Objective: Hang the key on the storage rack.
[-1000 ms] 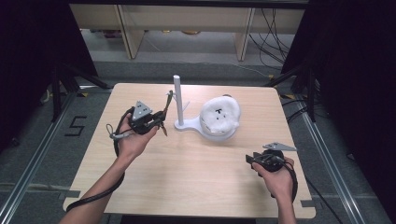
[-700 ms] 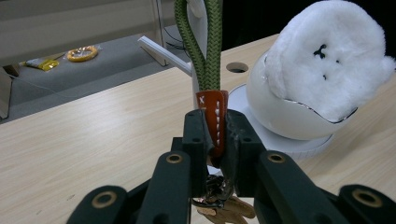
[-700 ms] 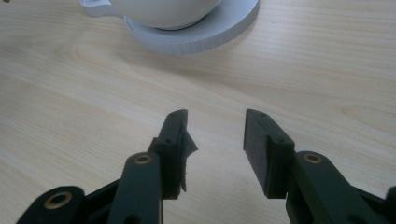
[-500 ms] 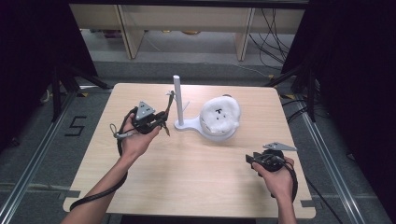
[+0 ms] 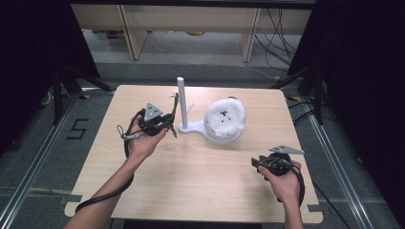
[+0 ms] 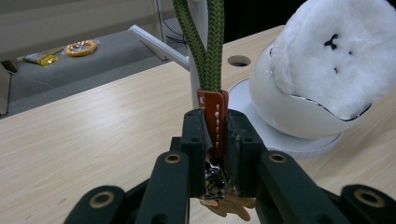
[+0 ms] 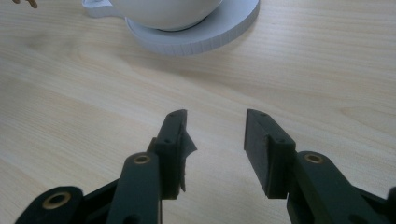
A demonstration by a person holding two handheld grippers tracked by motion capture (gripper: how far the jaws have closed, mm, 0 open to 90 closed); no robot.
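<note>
even overhead light falls on the pale table [image 5: 191, 181], bright at its middle, while the room to the left, right and far side sinks into near black. shadows are soft and short; a faint sheen sits on the white bowl [image 6: 299, 116] in the left gripper view. both gripper views are sharp nearby, and the far floor blurs a little.

High view looks down, tool cameras close, sharing white stand [image 5: 210, 131]
</note>
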